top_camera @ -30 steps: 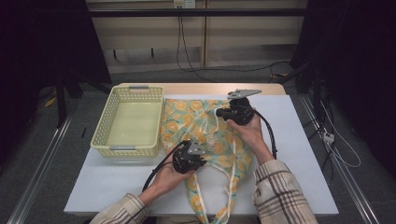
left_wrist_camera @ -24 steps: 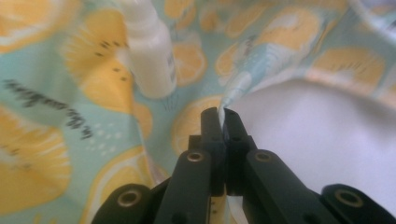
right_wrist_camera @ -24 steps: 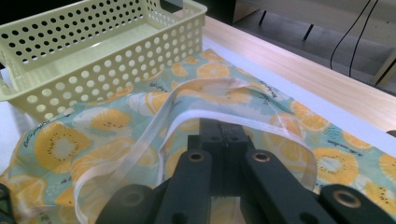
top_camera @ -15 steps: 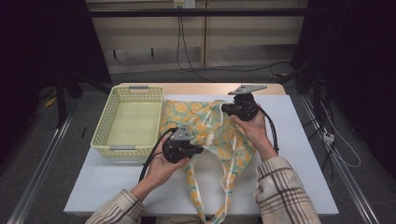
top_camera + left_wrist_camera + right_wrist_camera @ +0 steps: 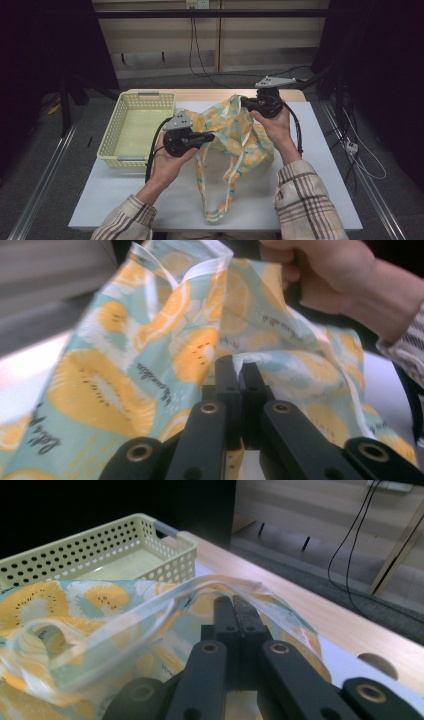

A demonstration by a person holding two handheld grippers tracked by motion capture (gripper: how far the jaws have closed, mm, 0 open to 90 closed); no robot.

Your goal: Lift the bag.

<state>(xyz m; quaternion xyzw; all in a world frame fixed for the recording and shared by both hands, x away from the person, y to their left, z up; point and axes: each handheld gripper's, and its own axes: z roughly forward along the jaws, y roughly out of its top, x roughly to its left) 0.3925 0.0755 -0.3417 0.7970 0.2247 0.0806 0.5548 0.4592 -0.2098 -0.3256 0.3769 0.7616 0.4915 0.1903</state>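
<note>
above the table (image 5: 325, 200) both claws grip the fruit-print bag (image 5: 235, 135); left claw (image 5: 239, 371) view reveals its lettering.

The high view is evenly lit from above; the white table (image 5: 320, 165) is bright while the surroundings fall into deep darkness. The left gripper view is soft, its fruit-print cloth (image 5: 150, 365) blurred up close. The right gripper view is sharp nearby, its background hazy.
</note>
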